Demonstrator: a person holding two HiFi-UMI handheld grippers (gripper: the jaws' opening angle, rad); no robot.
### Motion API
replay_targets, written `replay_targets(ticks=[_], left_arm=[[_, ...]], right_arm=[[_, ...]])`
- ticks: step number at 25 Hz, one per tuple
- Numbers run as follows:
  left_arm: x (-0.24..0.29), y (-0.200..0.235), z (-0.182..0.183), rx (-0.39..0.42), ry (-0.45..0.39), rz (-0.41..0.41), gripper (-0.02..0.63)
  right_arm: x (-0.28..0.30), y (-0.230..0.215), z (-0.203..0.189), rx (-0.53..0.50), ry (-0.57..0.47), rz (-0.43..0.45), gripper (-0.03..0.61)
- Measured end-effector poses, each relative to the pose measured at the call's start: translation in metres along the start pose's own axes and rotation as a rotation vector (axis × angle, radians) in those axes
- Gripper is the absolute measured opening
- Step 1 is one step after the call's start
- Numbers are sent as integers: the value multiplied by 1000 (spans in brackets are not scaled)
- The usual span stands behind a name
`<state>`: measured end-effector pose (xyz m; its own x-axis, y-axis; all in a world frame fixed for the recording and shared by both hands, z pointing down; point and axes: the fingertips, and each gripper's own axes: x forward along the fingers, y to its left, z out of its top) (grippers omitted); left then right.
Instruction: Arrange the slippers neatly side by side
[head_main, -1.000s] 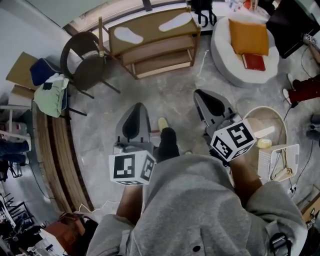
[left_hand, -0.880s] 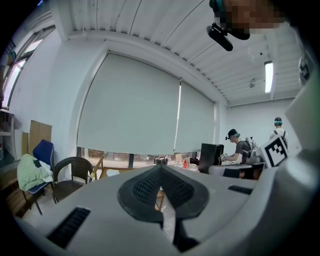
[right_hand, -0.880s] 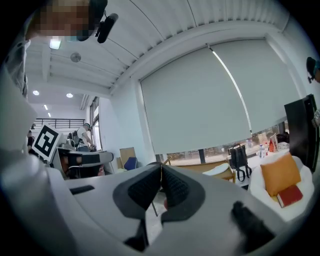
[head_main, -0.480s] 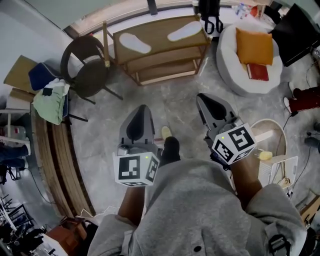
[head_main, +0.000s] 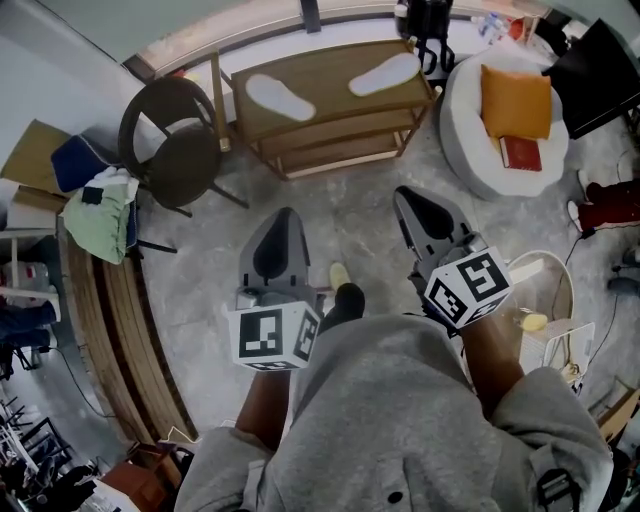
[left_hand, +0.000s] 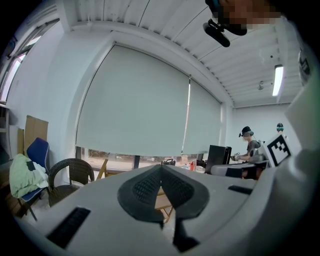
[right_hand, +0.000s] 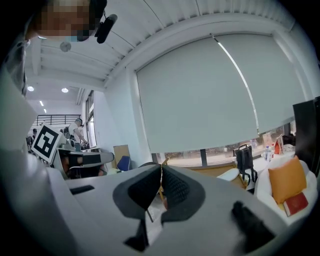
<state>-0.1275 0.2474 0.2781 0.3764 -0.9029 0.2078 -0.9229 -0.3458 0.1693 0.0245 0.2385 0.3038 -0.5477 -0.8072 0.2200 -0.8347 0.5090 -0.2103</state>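
A: The left gripper (head_main: 287, 213) is sitting clenched right now, pads pressed together with nothing between them. The right gripper (head_main: 401, 191) is doing the same, tips meeting and totally empty. The person is holding both out in front, well above the floor, aiming roughly toward the wooden shelf (head_main: 335, 97).

B: So where are the slippers hanging out?

A: Both are lying on the top board of that shelf. The left slipper (head_main: 280, 97) is resting toward the end nearest the dark round chair (head_main: 170, 140), and the right slipper (head_main: 388, 73) is sitting toward the other end, near the white seat (head_main: 470, 130) with the orange cushion (head_main: 515, 100). They're lying well apart, with a bare stretch of board between them, and they're angling different ways, so nothing about them is looking neat.

B: Meaning nothing's happening on the actual task yet?

A: That's how I'm reading it. Neither gripper is touching a slipper, and both are hanging well short of the shelf. I'm guessing pretty much the whole job is waiting: getting close, opening a jaw, taking at least one slipper, bringing it next to the other, then squaring them up so they're pointing the same way.

B: Anything getting in the way?

A: Not that I'm seeing. The shelf top is carrying only the two slippers, and the floor in front of it is looking open apart from the person's own foot (head_main: 345, 298).
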Motion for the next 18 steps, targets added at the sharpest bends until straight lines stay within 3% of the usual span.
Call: replay_targets(ticks=[18], left_arm=[[71,60,14,-11,20,-51,14]], right_arm=[[90,-18,15,-3,3,-42,26]])
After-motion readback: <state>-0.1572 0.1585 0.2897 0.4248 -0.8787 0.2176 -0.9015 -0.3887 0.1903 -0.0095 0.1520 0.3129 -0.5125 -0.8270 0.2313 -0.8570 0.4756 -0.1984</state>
